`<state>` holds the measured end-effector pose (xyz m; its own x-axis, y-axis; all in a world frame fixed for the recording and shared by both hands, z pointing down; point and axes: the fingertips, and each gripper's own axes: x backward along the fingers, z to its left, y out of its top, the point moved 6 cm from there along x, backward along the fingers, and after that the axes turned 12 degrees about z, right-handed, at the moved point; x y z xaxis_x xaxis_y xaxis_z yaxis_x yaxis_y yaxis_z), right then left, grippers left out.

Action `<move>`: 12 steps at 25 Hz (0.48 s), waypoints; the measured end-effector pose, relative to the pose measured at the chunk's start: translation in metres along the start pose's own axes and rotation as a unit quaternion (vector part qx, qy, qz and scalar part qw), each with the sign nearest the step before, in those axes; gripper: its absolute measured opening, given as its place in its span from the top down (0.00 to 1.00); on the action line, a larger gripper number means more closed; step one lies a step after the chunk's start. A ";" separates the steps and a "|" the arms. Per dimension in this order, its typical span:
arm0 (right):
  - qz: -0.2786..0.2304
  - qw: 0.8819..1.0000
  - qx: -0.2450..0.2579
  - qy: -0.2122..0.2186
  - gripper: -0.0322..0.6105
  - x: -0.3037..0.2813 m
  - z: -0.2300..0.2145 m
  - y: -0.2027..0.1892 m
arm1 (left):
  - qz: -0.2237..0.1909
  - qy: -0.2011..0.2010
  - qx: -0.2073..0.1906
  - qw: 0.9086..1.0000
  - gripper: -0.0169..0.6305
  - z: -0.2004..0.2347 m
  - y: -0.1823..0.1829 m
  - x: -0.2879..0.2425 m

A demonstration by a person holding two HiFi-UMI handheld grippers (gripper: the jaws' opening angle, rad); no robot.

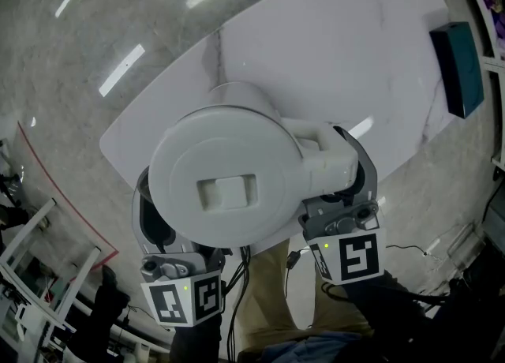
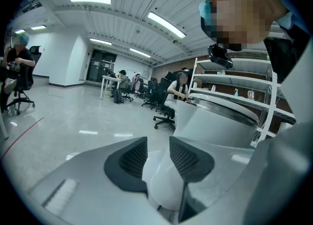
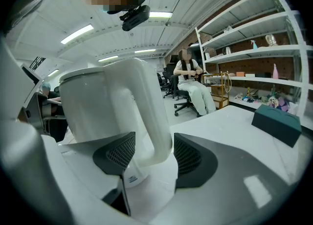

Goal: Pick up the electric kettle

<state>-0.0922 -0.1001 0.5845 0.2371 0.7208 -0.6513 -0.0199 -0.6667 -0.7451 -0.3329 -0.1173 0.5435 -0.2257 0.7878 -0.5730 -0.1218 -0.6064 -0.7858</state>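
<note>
**Electric kettle (image 1: 225, 176) at the table's near edge, one gripper clamped low on it, the other loose round its handle**

The electric kettle is white and upright with its lid shut. It fills the middle of the head view and appears to rest on the white table (image 1: 339, 46), close to the edge nearest the person.

Nearest the person, the two grippers flank it. The left gripper (image 2: 158, 156) sits at the kettle's left side. Its jaws are drawn close together, a rounded white part low on the kettle fills the gap between them, and the pads look pressed against it. Which part of the kettle that is cannot be told.

The right gripper (image 3: 155, 153) is at the kettle's right side, where the handle (image 3: 142, 106) juts out. Its jaws stand wide apart with the lower bend of the handle between them. A sliver of space shows on each side, so the pads do not press on it.

Beyond the kettle the tabletop runs on bare to a dark teal box (image 1: 458, 65) near the far right edge, well apart from the kettle.

Farther off, the right gripper view shows white shelves (image 3: 254, 53) along a wall and a person seated on an office chair (image 3: 188, 84). The left gripper view shows a pale, shiny floor (image 2: 73, 116) with more seated people at desks.
</note>
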 end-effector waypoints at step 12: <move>-0.009 1.000 0.024 -0.006 0.55 -0.032 -0.013 0.023 | -0.017 0.001 -0.007 1.000 0.79 0.008 0.017 -0.031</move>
<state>-0.0879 -0.1409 0.5895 0.2266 0.7349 -0.6391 -0.0616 -0.6441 -0.7625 -0.3353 -0.1527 0.5494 -0.2194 0.8077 -0.5472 -0.1153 -0.5784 -0.8075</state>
